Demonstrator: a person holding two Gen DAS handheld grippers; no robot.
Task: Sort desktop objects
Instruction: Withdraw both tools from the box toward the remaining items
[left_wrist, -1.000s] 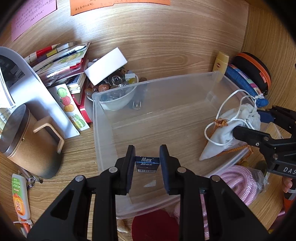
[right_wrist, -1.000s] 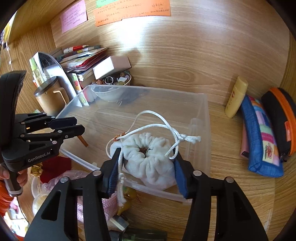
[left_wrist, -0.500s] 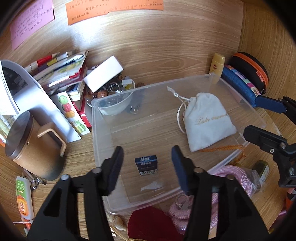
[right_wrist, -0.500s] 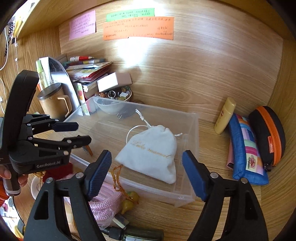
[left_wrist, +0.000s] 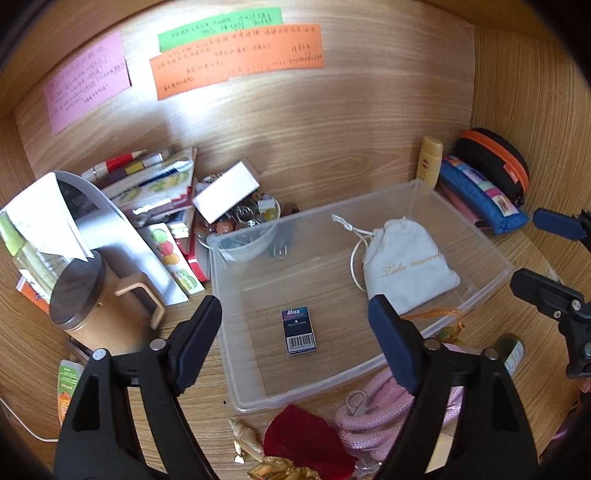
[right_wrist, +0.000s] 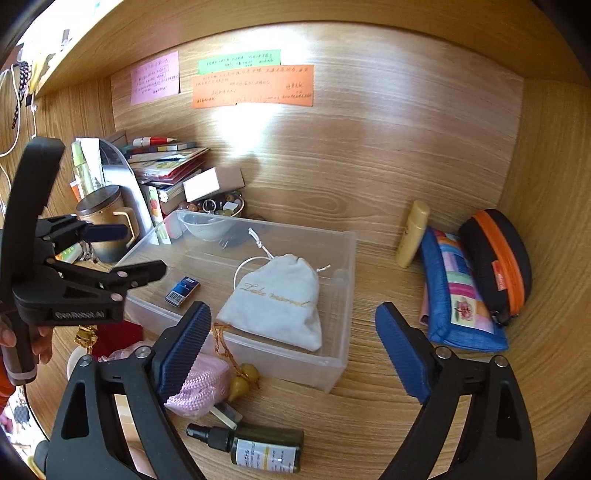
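**Both claws letting go over the clear bin**

So the clear plastic bin (left_wrist: 476, 291) sits on the wooden table (right_wrist: 369, 406) with two things lying flat on its floor: a small dark box (left_wrist: 300, 331) toward the near left and a white drawstring pouch (right_wrist: 280, 302) on the right side. The left claw (left_wrist: 295, 343) hangs above the box, jaws spreading wider, nothing pinched between them. Same deal with the right claw (right_wrist: 291, 349): jaws opening, empty, pouch lying free in the bin beyond them. A pink rope (left_wrist: 369, 413) and a dark spray bottle (right_wrist: 258, 448) lie on the table just outside the bin.
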